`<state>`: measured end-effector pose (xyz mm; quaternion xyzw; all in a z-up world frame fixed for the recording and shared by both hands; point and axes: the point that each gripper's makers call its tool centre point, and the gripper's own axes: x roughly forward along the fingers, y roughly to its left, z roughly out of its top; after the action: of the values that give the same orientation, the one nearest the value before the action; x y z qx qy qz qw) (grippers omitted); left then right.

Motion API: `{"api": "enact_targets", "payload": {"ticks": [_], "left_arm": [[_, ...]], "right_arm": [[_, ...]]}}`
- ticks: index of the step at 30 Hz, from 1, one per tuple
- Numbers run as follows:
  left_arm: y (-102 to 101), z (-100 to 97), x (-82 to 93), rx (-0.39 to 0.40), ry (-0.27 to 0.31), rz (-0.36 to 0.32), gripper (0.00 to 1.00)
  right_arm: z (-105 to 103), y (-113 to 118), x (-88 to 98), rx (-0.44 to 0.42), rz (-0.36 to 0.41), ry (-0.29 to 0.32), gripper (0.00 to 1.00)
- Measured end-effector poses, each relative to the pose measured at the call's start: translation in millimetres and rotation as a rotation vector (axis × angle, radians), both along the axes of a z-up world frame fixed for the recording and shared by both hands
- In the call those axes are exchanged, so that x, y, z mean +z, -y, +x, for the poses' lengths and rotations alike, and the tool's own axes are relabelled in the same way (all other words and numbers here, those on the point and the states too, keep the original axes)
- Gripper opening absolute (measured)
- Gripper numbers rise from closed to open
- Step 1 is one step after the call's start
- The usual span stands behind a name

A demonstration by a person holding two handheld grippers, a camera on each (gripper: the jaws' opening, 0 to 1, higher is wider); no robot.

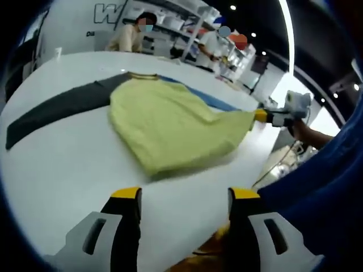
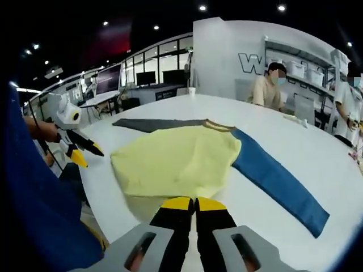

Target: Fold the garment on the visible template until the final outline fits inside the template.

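Note:
A sweater with a pale yellow body (image 1: 164,122) lies flat on the white table (image 1: 68,170). Its dark grey sleeve (image 1: 57,110) stretches left and its blue sleeve (image 1: 212,100) runs along the far side. In the right gripper view the yellow body (image 2: 176,164) lies just ahead, the blue sleeve (image 2: 278,184) reaches right and the grey sleeve (image 2: 153,123) points away. My right gripper (image 2: 194,204) is shut on the sweater's near edge; in the left gripper view the right gripper (image 1: 260,116) pulls a yellow corner sideways. My left gripper (image 1: 185,195) hovers open over bare table, short of the sweater, and the left gripper (image 2: 85,154) sits by the table's edge.
Two people (image 2: 271,85) are at the far side of the table, with shelving (image 2: 306,68) behind them. A small cup (image 2: 191,90) stands on the far edge. The table edge (image 1: 266,164) runs close beside the person's blue sleeve (image 1: 317,187).

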<state>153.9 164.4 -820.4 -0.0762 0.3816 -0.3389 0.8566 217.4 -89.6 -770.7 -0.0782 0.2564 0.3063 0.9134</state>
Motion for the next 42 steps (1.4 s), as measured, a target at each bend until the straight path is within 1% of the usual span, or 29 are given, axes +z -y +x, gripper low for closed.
{"api": "enact_targets", "payload": {"ticks": [1, 4, 6, 8, 9, 11, 12, 17, 20, 24, 26, 28, 30, 32, 33, 35, 38, 39, 40, 42], "left_arm": [[1, 1.8, -0.3, 0.006, 0.001, -0.003, 0.59], [2, 7.4, -2.2, 0.022, 0.0, -0.019, 0.59], [2, 9.8, -3.5, 0.031, -0.001, -0.025, 0.6], [3, 12.2, -5.4, 0.041, -0.005, -0.034, 0.6], [3, 15.0, -5.5, 0.053, -0.002, -0.039, 0.6], [3, 16.6, -5.6, 0.059, 0.001, -0.038, 0.6], [2, 22.5, -5.9, 0.077, 0.018, -0.034, 0.6], [1, 36.0, -5.9, 0.111, 0.041, -0.054, 0.61], [2, 42.9, -5.5, 0.128, 0.051, -0.066, 0.61], [9, 50.8, -2.8, 0.14, 0.055, -0.116, 0.63], [11, 53.5, -4.9, 0.14, 0.047, -0.131, 0.63], [16, 50.5, -8.0, 0.126, 0.015, -0.15, 0.64], [19, 48.5, -8.3, 0.12, 0.004, -0.159, 0.63], [25, 43.6, -3.9, 0.111, -0.01, -0.2, 0.65], [30, 41.5, 0.0, 0.108, -0.017, -0.232, 0.66], [34, 38.3, 7.0, 0.095, -0.016, -0.272, 0.66], [35, 36.4, 15.7, 0.085, -0.024, -0.309, 0.65], [35, 36.0, 20.9, 0.085, -0.026, -0.33, 0.65], [35, 36.7, 30.9, 0.086, -0.023, -0.37, 0.64], [30, 40.8, 43.6, 0.104, -0.02, -0.427, 0.63]], "right_arm": [[1, -1, 0.5, 0.002, 0.004, -0.009, 0.0], [4, -7, 8.4, 0.012, 0.01, -0.011, 0.0], [4, -10, 11.9, 0.008, 0.041, -0.025, 0.0], [8, -15, 20.0, 0.008, 0.086, -0.024, 0.0], [12, -17, 27.0, 0.009, 0.076, -0.02, 0.0], [13, -19, 29.9, 0.016, 0.068, -0.012, 0.0], [15, -22, 36.7, 0.03, 0.063, -0.004, 0.0], [19, -24, 44.6, 0.04, 0.071, 0.006, 0.0], [22, -25, 44.8, 0.041, 0.07, 0.009, 0.0], [22, -24, 46.9, 0.046, 0.066, 0.011, 0.0], [22, -25, 48.1, 0.045, 0.066, 0.014, 0.0], [23, -25, 49.5, 0.043, 0.073, 0.011, 0.0], [23, -26, 49.9, 0.042, 0.075, 0.011, 0.0], [24, -26, 49.9, 0.04, 0.078, 0.009, 0.0], [24, -26, 49.8, 0.04, 0.077, 0.01, 0.0], [24, -26, 49.2, 0.041, 0.075, 0.009, 0.0], [24, -27, 49.1, 0.039, 0.083, 0.007, 0.0], [24, -27, 49.0, 0.039, 0.085, 0.007, 0.0], [24, -28, 48.7, 0.039, 0.084, 0.007, 0.0], [24, -28, 48.3, 0.041, 0.082, 0.006, 0.0]]}}
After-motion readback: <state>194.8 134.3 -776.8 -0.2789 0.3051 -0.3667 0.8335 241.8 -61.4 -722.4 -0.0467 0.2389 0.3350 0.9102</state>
